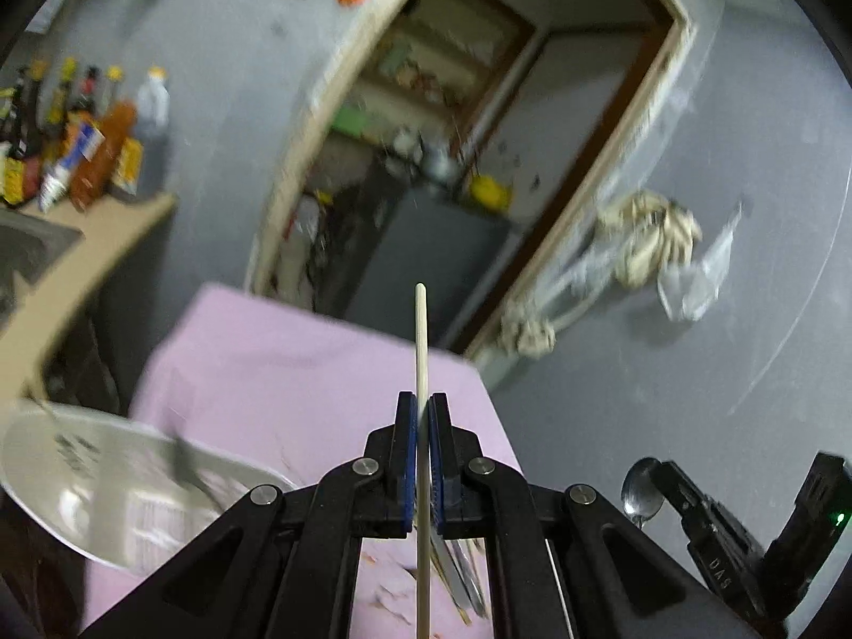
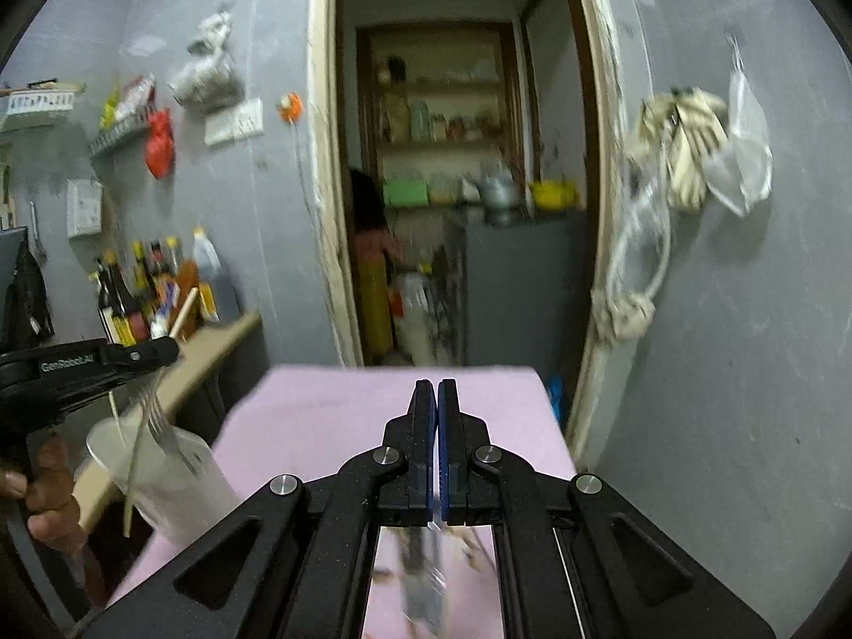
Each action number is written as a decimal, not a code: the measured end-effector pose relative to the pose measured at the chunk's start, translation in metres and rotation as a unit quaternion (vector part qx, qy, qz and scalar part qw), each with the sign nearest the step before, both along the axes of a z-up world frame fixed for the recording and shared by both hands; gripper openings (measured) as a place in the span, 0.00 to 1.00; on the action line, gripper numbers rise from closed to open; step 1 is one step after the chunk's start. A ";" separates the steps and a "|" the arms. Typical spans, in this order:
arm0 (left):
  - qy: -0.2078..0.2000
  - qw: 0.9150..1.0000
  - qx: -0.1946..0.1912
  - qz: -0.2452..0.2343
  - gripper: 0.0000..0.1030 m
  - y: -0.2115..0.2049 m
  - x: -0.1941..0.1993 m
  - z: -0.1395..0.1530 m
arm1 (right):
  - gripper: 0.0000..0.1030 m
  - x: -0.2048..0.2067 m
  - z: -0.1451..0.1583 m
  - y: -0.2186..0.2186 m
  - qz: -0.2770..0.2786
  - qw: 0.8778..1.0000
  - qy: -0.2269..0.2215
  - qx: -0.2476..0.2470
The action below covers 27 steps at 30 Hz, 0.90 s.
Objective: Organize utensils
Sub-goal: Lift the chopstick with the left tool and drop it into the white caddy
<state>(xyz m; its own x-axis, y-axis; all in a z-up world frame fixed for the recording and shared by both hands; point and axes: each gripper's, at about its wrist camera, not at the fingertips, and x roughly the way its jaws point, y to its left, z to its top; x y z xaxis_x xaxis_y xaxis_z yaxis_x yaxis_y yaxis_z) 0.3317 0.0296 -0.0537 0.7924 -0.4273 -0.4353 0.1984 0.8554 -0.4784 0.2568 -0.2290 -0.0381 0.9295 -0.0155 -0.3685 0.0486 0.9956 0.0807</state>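
My left gripper (image 1: 423,404) is shut on a pale wooden chopstick (image 1: 420,341) that stands upright between its pads, above the pink-covered table (image 1: 277,362). A white utensil cup (image 1: 90,479) sits at the table's left edge; in the right wrist view the cup (image 2: 170,474) holds a fork (image 2: 160,420), and the left gripper (image 2: 165,346) hovers over it with the chopstick (image 2: 133,484) hanging down beside it. My right gripper (image 2: 436,388) is shut on a spoon whose bowl (image 1: 641,487) shows in the left wrist view. More utensils (image 1: 458,570) lie on the cloth below.
A wooden counter (image 2: 213,351) with several sauce bottles (image 2: 144,293) stands left of the table. A doorway (image 2: 458,186) opens behind the table onto a storeroom. A rope (image 2: 639,245) and plastic bag (image 2: 740,160) hang on the grey wall at right.
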 end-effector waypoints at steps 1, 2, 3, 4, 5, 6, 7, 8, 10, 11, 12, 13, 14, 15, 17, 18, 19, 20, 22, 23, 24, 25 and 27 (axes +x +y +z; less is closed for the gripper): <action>-0.012 1.000 -0.002 0.013 0.05 0.015 -0.001 0.008 | 0.02 0.004 0.005 0.010 0.002 1.000 -0.013 0.000; -0.023 0.999 -0.001 0.024 0.05 0.026 -0.004 0.015 | 0.02 0.006 0.009 0.018 0.003 1.000 -0.023 0.000; -0.032 0.999 0.000 0.034 0.05 0.038 -0.006 0.020 | 0.02 0.010 0.013 0.030 0.005 0.999 -0.035 0.000; -0.039 0.998 0.002 0.042 0.05 0.050 -0.007 0.024 | 0.02 0.015 0.016 0.041 0.006 0.999 -0.045 -0.001; -0.044 0.998 0.004 0.048 0.05 0.061 -0.006 0.026 | 0.02 0.017 0.017 0.051 0.007 0.999 -0.052 -0.003; -0.050 0.997 0.007 0.056 0.05 0.071 -0.004 0.030 | 0.02 0.020 0.019 0.061 0.006 0.998 -0.060 -0.006; -0.055 0.996 0.008 0.066 0.05 0.082 -0.004 0.031 | 0.02 0.022 0.021 0.071 0.005 0.998 -0.068 -0.009; -0.058 0.995 0.006 0.076 0.05 0.094 -0.004 0.032 | 0.02 0.025 0.023 0.085 0.005 0.997 -0.080 -0.017; -0.065 0.993 -0.006 0.097 0.05 0.115 -0.002 0.031 | 0.02 0.029 0.024 0.104 0.005 0.995 -0.093 -0.029; -0.067 0.992 -0.011 0.107 0.05 0.124 0.000 0.030 | 0.02 0.032 0.023 0.115 0.008 0.995 -0.097 -0.034; -0.067 0.991 -0.014 0.117 0.05 0.133 0.003 0.028 | 0.02 0.033 0.023 0.123 0.010 0.994 -0.100 -0.039; -0.066 0.990 -0.017 0.126 0.05 0.137 0.005 0.026 | 0.02 0.035 0.021 0.132 0.013 0.994 -0.102 -0.045; -0.065 0.989 -0.022 0.133 0.05 0.143 0.007 0.023 | 0.02 0.041 0.019 0.142 0.018 0.993 -0.104 -0.054; -0.064 0.988 -0.030 0.141 0.05 0.150 0.010 0.019 | 0.02 0.042 0.018 0.149 0.020 0.993 -0.105 -0.059; -0.063 0.985 -0.041 0.154 0.05 0.160 0.013 0.012 | 0.02 0.046 0.012 0.160 0.027 0.992 -0.105 -0.069; -0.063 0.984 -0.045 0.160 0.05 0.164 0.016 0.007 | 0.02 0.049 0.008 0.164 0.030 0.992 -0.104 -0.071; -0.062 0.983 -0.047 0.165 0.05 0.167 0.018 0.002 | 0.02 0.050 0.006 0.164 0.031 0.992 -0.104 -0.070; -0.061 0.983 -0.046 0.169 0.05 0.170 0.019 -0.003 | 0.02 0.052 0.002 0.166 0.032 0.992 -0.104 -0.068; -0.059 0.982 -0.043 0.175 0.05 0.173 0.024 -0.013 | 0.02 0.055 -0.005 0.169 0.030 0.992 -0.101 -0.067; -0.058 0.982 -0.041 0.177 0.05 0.174 0.025 -0.017 | 0.02 0.057 -0.010 0.171 0.028 0.992 -0.100 -0.069; -0.058 0.981 -0.039 0.179 0.05 0.175 0.026 -0.022 | 0.02 0.059 -0.014 0.173 0.027 0.992 -0.100 -0.073; -0.059 0.981 -0.037 0.182 0.05 0.176 0.027 -0.025 | 0.02 0.061 -0.018 0.174 0.026 0.992 -0.099 -0.076; -0.060 0.980 -0.034 0.188 0.05 0.175 0.028 -0.032 | 0.02 0.065 -0.023 0.177 0.025 0.992 -0.098 -0.081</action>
